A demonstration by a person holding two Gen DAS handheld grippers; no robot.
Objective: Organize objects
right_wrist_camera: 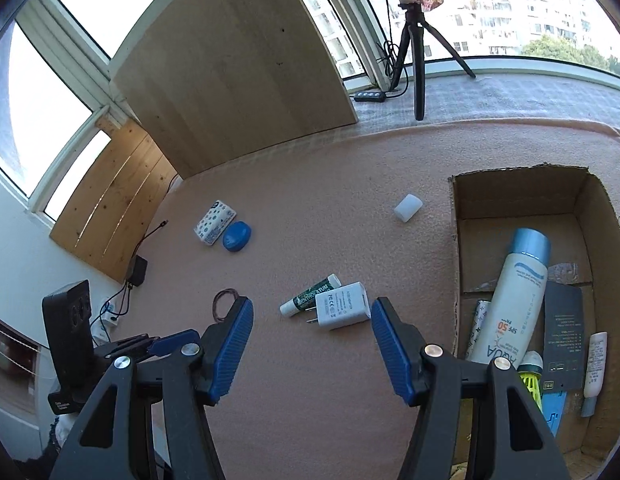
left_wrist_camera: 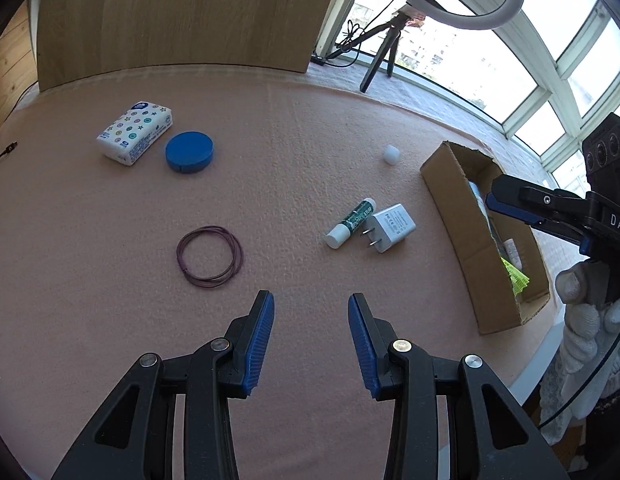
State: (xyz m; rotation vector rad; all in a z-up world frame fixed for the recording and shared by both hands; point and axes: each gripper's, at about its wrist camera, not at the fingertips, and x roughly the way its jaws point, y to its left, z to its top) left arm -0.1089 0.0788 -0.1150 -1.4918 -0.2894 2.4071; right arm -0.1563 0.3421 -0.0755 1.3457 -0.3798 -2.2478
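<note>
- Pink table cover (left_wrist_camera: pixel 293 128) is looking like matt, nubbly foam or cloth
- Cardboard box (right_wrist_camera: pixel 456 240) is showing raw brown paperboard, torn edges
- Charger (right_wrist_camera: pixel 342 312) is reading as smooth white plastic; lip balm (left_wrist_camera: pixel 352 222) is showing a glossy label
- Blue round case (left_wrist_camera: pixel 189 152) is looking matt plastic
- Back panel (right_wrist_camera: pixel 237 76) is showing pale wood grain
- Gripper pads (left_wrist_camera: pixel 261 344) are showing ribbed blue rubber; silver metal pins are catching light

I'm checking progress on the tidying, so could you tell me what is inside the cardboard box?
The cardboard box holds a sunscreen bottle, dark packet, small white tube and yellow item. Anything beneath them is hidden.
</note>
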